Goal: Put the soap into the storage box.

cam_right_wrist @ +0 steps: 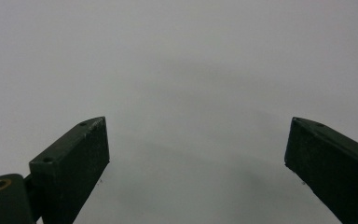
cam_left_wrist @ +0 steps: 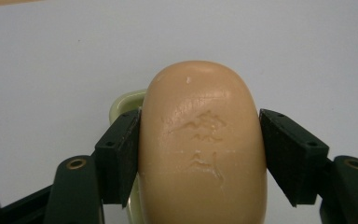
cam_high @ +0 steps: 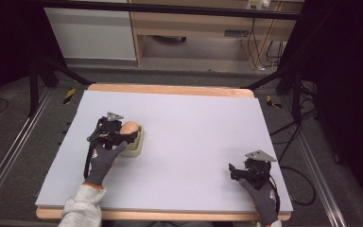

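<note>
A tan oval soap bar (cam_high: pixel 129 127) with a stamped mark (cam_left_wrist: pixel 203 144) sits between the jaws of my left gripper (cam_high: pixel 126 131), which is shut on its two long sides (cam_left_wrist: pixel 200 140). Under and behind the bar lies a pale green soap dish (cam_high: pixel 138 145), its rim (cam_left_wrist: pixel 123 100) peeking out at the left of the bar. Whether the bar rests in the dish or hangs just above it I cannot tell. My right gripper (cam_high: pixel 234 171) is near the table's front right, open, with bare white surface between its jaws (cam_right_wrist: pixel 196 140).
The white table top (cam_high: pixel 194 123) has a wooden edge all round. Black frame legs, cables and floor rails stand beside the table. A wooden cabinet is at the back.
</note>
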`<state>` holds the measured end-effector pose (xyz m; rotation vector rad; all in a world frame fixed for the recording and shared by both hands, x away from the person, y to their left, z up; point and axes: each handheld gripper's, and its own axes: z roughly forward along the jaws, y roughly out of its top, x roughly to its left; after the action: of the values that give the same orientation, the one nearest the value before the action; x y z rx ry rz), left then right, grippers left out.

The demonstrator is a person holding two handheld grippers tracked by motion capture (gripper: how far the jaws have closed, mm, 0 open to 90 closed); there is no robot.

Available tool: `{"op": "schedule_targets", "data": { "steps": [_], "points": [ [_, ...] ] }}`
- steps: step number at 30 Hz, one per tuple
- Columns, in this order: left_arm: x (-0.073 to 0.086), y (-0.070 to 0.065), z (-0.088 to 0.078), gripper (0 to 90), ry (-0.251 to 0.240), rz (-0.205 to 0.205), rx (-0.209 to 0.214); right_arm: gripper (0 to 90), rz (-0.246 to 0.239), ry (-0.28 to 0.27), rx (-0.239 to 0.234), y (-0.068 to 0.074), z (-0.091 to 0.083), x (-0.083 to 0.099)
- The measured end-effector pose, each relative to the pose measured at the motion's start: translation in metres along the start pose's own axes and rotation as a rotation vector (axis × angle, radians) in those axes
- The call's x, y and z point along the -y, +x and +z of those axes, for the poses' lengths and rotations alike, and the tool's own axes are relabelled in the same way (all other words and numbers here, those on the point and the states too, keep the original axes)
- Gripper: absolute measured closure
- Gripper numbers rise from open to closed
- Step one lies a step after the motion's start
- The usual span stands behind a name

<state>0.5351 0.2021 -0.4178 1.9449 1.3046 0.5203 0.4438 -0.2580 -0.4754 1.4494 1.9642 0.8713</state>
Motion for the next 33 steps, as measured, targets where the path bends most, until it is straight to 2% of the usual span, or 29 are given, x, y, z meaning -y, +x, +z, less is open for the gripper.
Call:
{"op": "schedule_targets", "data": {
  "steps": [18,33],
  "points": [
    [0.006,0.002,0.019,32.0,0.043,0.017,-0.011,6.7,-0.004,0.002,-0.007,0.001,0.001,0.000],
    [0.010,0.005,0.026,32.0,0.074,0.018,-0.017,6.7,-0.005,0.002,-0.008,0.001,0.001,0.000]
  ]
}}
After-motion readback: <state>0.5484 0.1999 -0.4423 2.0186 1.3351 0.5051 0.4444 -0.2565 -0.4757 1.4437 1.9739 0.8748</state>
